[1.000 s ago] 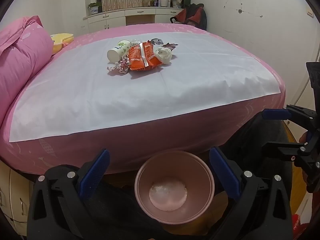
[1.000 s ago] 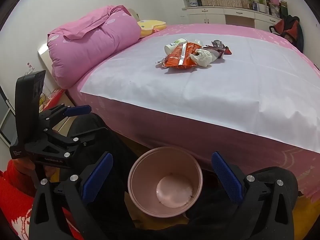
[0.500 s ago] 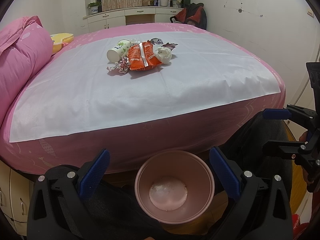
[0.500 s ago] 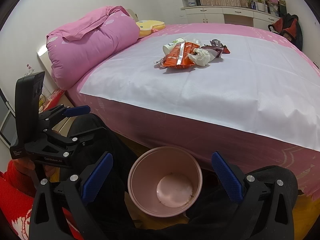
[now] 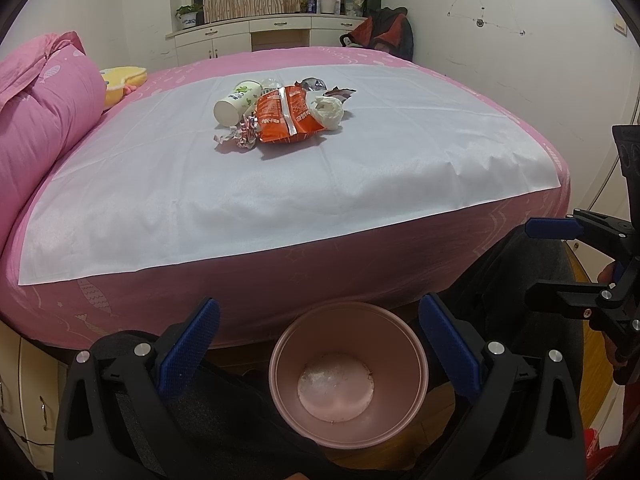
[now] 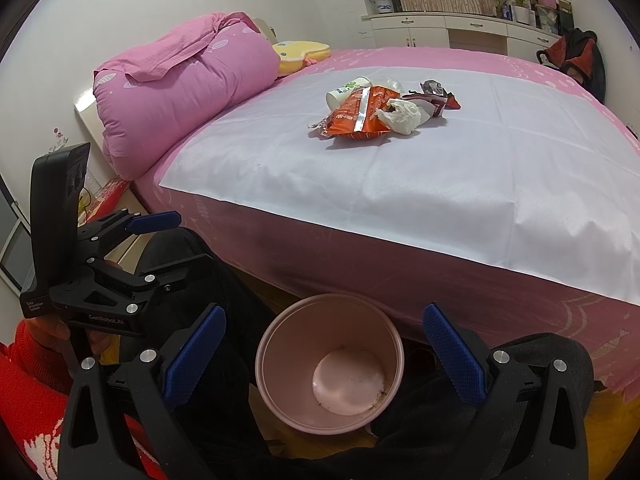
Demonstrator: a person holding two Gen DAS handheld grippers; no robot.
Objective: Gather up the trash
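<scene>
A trash pile lies mid-bed on a white sheet (image 5: pixel 280 184): an orange snack bag (image 5: pixel 286 118) (image 6: pixel 356 116), a paper cup (image 5: pixel 237 103) (image 6: pixel 346 92), a crumpled white tissue (image 5: pixel 329 111) (image 6: pixel 402 116), shiny foil wrappers (image 5: pixel 242 136) and dark wrappers (image 6: pixel 434 96). A pink bin (image 5: pixel 347 374) (image 6: pixel 329 362) stands on the floor by the bed, empty apart from specks. My left gripper (image 5: pixel 318 340) and right gripper (image 6: pixel 324 344) are both open and empty, low over the bin, far from the pile.
A pink folded duvet (image 6: pixel 180 88) and a yellow pillow (image 6: pixel 302 50) lie at the bed's head. White cabinets with plants (image 5: pixel 256 32) line the far wall. A red-black backpack (image 5: pixel 384 38) sits by the far bed corner. My dark-clothed knees flank the bin.
Both views have shifted slightly, with the trash pile drifting a little lower and nearer in frame. Both grippers stay open over the bin.
</scene>
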